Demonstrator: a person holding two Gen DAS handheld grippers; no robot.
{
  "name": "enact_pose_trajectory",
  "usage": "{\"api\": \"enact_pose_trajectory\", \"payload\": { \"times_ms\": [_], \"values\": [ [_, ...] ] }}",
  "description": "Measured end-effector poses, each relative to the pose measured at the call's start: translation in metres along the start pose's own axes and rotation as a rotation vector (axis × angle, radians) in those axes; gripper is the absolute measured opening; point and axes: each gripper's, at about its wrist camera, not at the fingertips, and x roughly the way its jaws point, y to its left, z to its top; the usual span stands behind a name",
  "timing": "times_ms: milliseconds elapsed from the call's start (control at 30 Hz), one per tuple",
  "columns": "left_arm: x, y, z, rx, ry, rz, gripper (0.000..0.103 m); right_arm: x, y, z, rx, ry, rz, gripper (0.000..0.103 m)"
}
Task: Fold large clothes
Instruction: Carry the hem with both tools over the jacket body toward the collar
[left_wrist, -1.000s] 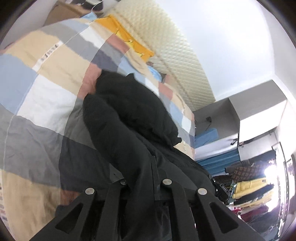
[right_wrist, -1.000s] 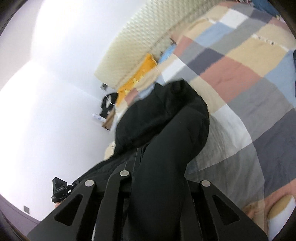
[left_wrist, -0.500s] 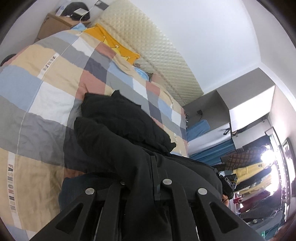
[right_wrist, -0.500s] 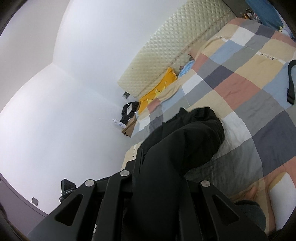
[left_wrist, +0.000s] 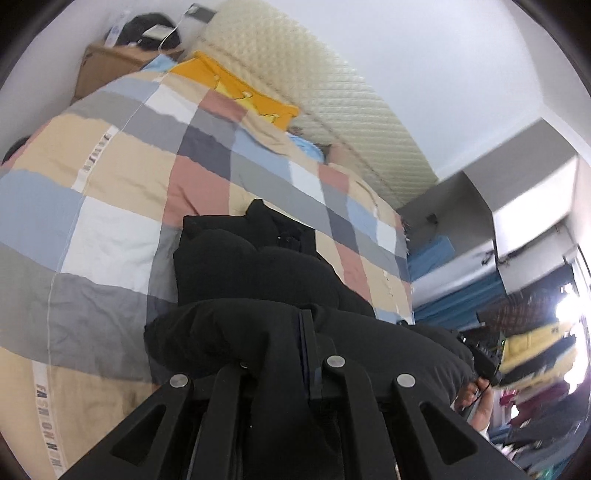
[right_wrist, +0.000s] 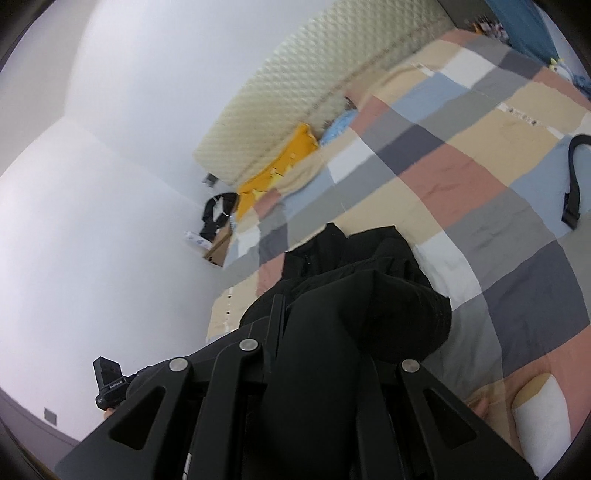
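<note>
Overall scene: a black padded jacket (left_wrist: 255, 280) lay on a bed covered by a patchwork quilt (left_wrist: 122, 177) of blue, beige, grey, white and pink squares.
Left gripper: the left gripper (left_wrist: 288, 373) had its fingers drawn close together, with a thick fold of the jacket pinched between them; black cloth spilled out over both fingers.
Right gripper: the right gripper (right_wrist: 317, 362) was likewise closed down on a bulky roll of the same jacket (right_wrist: 362, 295), which filled the space between its fingers.
Jacket position: the near part was bunched and raised in the two grips, while the far part rested on the quilt (right_wrist: 480, 177), roughly mid-bed.
Jacket shape: puffy and doubled over, with a collar or hood end pointing toward the headboard; which of the two it was, I could not tell.
Headboard: a cream quilted headboard (left_wrist: 332, 96) stood at the far end of the bed.
Pillow: a yellow pillow (left_wrist: 240, 92) lay just beside the headboard.
Strap: a black strap (right_wrist: 572, 177) lay on the quilt, well apart from the jacket.
Clothes rack: hanging garments (left_wrist: 532, 350) showed at the right edge of the left wrist view, blurred.
</note>
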Motion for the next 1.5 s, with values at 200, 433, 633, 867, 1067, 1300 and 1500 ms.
{"api": "enact_pose_trajectory", "payload": {
  "times_ms": [200, 433, 633, 867, 1067, 1300, 1500],
  "values": [
    [0.042, -0.002, 0.055, -0.040, -0.001, 0.098, 0.008, 0.046, -0.006, 0.042, 0.065, -0.015, -0.027, 0.010],
    [0.102, 0.003, 0.107, -0.097, -0.001, 0.215, 0.008, 0.109, -0.027, 0.084, 0.205, -0.019, -0.102, 0.010],
    [0.140, 0.010, 0.135, -0.128, -0.001, 0.262, 0.009, 0.141, -0.040, 0.106, 0.268, -0.012, -0.154, 0.010],
    [0.182, 0.021, 0.157, -0.139, 0.022, 0.319, 0.009, 0.179, -0.053, 0.124, 0.301, -0.004, -0.215, 0.010],
    [0.230, 0.046, 0.168, -0.189, 0.057, 0.354, 0.009, 0.227, -0.077, 0.127, 0.326, 0.026, -0.289, 0.011],
    [0.281, 0.063, 0.165, -0.177, 0.078, 0.379, 0.009, 0.269, -0.111, 0.115, 0.340, 0.065, -0.328, 0.011],
    [0.281, 0.044, 0.156, -0.079, 0.022, 0.447, 0.009, 0.280, -0.125, 0.104, 0.350, 0.062, -0.320, 0.011]
  ]
}}
